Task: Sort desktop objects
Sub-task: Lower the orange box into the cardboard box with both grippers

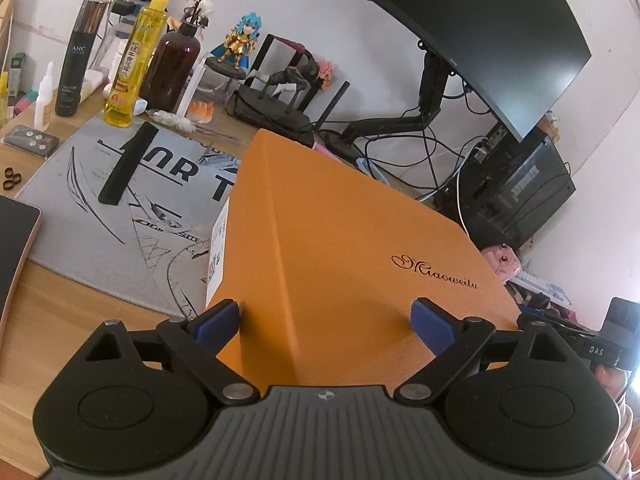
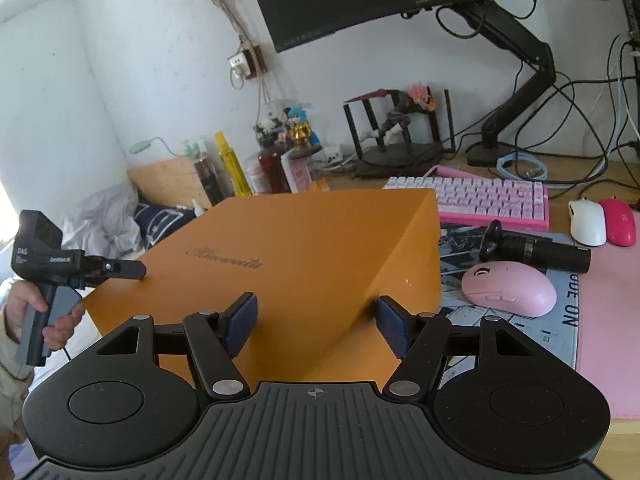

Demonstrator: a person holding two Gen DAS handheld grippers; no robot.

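A large orange box (image 1: 340,248) with cursive lettering on its lid fills the middle of both views (image 2: 304,256). My left gripper (image 1: 326,320) straddles one near corner of the box, its blue pads (image 1: 218,320) spread wide on either side. My right gripper (image 2: 316,322) straddles another near corner, also with the pads (image 2: 242,320) apart. In the right wrist view the left gripper (image 2: 120,268) shows from the side, its finger lying along the box's left edge. Whether the pads press the box I cannot tell; the box looks tilted or lifted off the desk.
A grey printed desk mat (image 1: 120,200) with a black bar (image 1: 128,162). Bottles (image 1: 132,68) and figurines (image 1: 236,46) stand at the back. A pink mouse (image 2: 508,288), black cylinder (image 2: 536,250), pink keyboard (image 2: 488,202), white and pink mice (image 2: 588,222) lie right. A monitor (image 1: 472,28) hangs overhead.
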